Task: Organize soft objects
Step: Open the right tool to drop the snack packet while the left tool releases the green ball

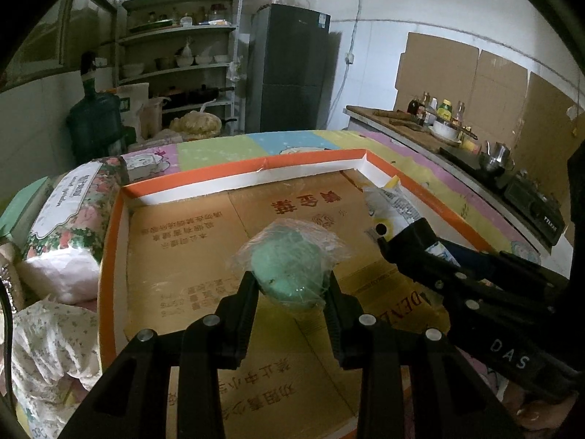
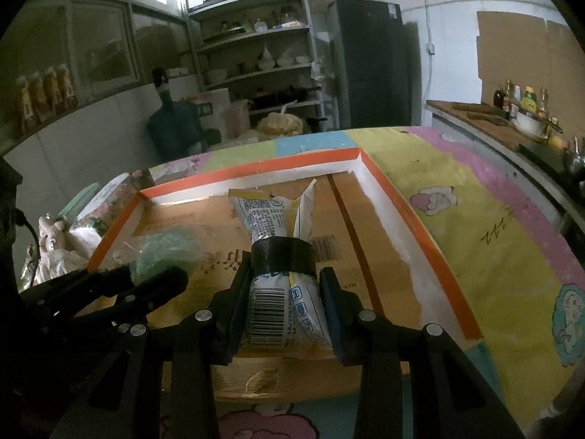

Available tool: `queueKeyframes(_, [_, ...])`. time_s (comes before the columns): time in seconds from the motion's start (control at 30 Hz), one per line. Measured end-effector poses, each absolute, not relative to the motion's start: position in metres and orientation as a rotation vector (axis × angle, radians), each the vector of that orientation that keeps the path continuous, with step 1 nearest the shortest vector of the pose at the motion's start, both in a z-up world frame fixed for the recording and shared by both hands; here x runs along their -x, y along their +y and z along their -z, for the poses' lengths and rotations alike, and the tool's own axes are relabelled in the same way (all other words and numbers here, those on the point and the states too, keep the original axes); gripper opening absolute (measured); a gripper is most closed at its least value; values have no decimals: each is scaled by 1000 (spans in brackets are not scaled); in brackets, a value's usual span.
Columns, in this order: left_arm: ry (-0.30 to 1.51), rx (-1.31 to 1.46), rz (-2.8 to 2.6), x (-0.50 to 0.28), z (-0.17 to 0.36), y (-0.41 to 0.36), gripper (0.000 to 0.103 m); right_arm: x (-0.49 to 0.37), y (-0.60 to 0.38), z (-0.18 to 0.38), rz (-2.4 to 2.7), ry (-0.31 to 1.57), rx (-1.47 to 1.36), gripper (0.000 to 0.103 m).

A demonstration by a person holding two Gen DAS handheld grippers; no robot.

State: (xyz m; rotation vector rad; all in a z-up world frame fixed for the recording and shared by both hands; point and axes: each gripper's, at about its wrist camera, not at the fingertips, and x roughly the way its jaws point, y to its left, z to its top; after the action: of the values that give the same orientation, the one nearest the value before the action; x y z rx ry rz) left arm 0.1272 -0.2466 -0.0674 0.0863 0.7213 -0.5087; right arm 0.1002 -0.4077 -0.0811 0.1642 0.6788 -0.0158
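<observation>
My left gripper [image 1: 290,285] is shut on a green soft ball wrapped in clear plastic [image 1: 289,256] and holds it above the cardboard floor of the orange-rimmed box [image 1: 234,177]. My right gripper [image 2: 285,285] is shut on a white printed packet with a barcode [image 2: 278,274], held over the same box [image 2: 376,172]. The right gripper and its packet [image 1: 391,205] show at the right of the left wrist view. The left gripper and the green ball [image 2: 164,248] show at the left of the right wrist view.
The box lies on a pastel cartoon-print mat [image 2: 475,226]. Left of the box are a floral bag [image 1: 69,208] and white soft bundles [image 1: 55,333]. A counter with bottles and a stove [image 1: 493,168] runs along the right. Shelves, a water jug and a fridge stand behind.
</observation>
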Motion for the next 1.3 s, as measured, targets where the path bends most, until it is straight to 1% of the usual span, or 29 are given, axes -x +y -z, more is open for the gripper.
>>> queueKeyframes(0.4, [739,-81,516,-131,70,-247,39,-104,-406,84,0,691,-168,41])
queueKeyframes(0.47, [735,-87,514,-129,70,-247,41,-103,-406,82,3,681,-169,47])
queueKeyframes(0.5, [732,-88,512,-128,69,-247,42,-102,-407,81,8,675,-169,48])
queueKeyframes(0.57, [724,-79,513,-127,67,-245,47,-100,-408,79,6,663,-177,51])
queueKeyframes(0.77, [701,-57,518,-123,57,-238,61,-91,-412,70,1,625,-200,52])
queueKeyframes(1.03, [676,-48,528,-114,46,-229,63,-78,-407,58,-4,590,-205,58])
queueKeyframes(1.1, [678,-45,546,-111,44,-227,66,-75,-407,55,-1,583,-207,60])
queueKeyframes(1.17, [680,-37,567,-109,42,-224,74,-72,-406,53,0,576,-214,64])
queueKeyframes(1.3, [671,-22,597,-101,36,-216,76,-64,-407,48,-4,559,-235,66])
